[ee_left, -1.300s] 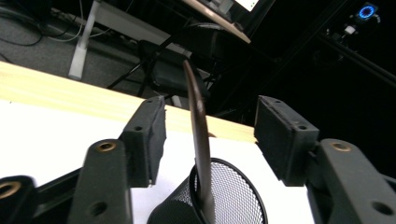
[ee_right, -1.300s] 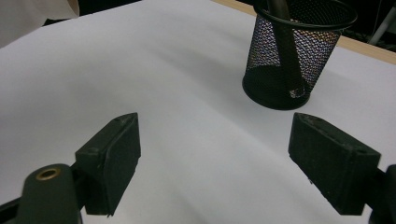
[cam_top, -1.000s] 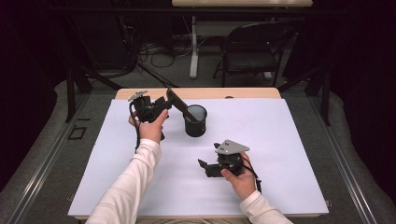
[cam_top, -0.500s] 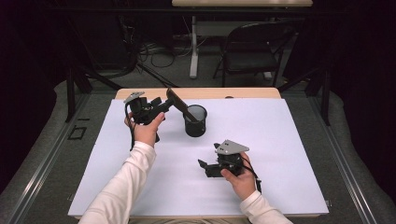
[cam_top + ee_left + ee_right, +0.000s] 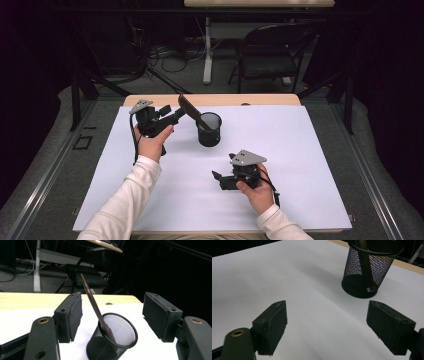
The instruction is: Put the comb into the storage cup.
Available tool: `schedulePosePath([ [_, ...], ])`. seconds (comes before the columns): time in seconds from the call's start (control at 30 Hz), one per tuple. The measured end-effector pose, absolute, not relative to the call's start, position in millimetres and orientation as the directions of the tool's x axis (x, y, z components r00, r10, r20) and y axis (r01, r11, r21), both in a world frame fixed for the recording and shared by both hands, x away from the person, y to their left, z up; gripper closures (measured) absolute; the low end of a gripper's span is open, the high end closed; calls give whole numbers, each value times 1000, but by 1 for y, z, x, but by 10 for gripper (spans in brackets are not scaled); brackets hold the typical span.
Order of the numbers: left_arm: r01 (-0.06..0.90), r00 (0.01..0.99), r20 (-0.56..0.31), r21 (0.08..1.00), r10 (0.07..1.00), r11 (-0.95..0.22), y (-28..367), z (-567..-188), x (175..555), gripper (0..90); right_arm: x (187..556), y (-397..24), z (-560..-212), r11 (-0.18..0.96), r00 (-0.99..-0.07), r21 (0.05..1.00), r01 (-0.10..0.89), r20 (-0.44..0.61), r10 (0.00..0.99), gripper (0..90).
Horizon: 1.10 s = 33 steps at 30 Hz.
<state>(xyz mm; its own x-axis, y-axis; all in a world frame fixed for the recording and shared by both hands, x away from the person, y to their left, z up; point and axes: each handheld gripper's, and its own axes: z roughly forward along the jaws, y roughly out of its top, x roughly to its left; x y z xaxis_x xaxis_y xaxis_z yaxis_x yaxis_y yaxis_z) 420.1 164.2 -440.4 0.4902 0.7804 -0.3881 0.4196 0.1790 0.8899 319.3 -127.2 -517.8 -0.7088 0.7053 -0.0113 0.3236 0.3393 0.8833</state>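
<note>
Left gripper view is showing my left gripper (image 5: 112,315) released, its jaws having just been closing a touch with the dark flat stick (image 5: 93,305) between them untouched, so I'm backing away without knocking it. It's leaning in the black mesh cup (image 5: 209,129) mid-table. My right gripper (image 5: 334,327) is resting released, grasping nothing.

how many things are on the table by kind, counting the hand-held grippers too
mesh cup: 1
dark flat stick leaning in the cup: 1
hand-held grippers: 2, the left hand-held gripper and the right hand-held gripper
white sheet covering the table: 1
total: 5
</note>
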Motion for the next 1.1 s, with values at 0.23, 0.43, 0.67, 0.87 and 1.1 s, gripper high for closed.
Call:
schedulePosePath([
  [0.23,413,510,-378,895,773,165,166,-439,413,334,319,-127,-518,340,-708,883,323,-12,706,168],
  [0.43,401,533,-345,907,772,128,170,-437,405,343,319,-127,-518,339,-709,884,322,-12,705,168],
  [0.67,371,551,-308,923,776,103,179,-435,395,344,319,-127,-518,340,-708,884,322,-14,706,168],
  [0.87,378,577,-325,920,749,108,188,-434,386,344,319,-127,-517,335,-707,886,321,-11,707,168],
  [1.1,380,605,-302,923,737,66,193,-439,374,324,319,-127,-517,330,-706,888,321,-8,708,168],
])
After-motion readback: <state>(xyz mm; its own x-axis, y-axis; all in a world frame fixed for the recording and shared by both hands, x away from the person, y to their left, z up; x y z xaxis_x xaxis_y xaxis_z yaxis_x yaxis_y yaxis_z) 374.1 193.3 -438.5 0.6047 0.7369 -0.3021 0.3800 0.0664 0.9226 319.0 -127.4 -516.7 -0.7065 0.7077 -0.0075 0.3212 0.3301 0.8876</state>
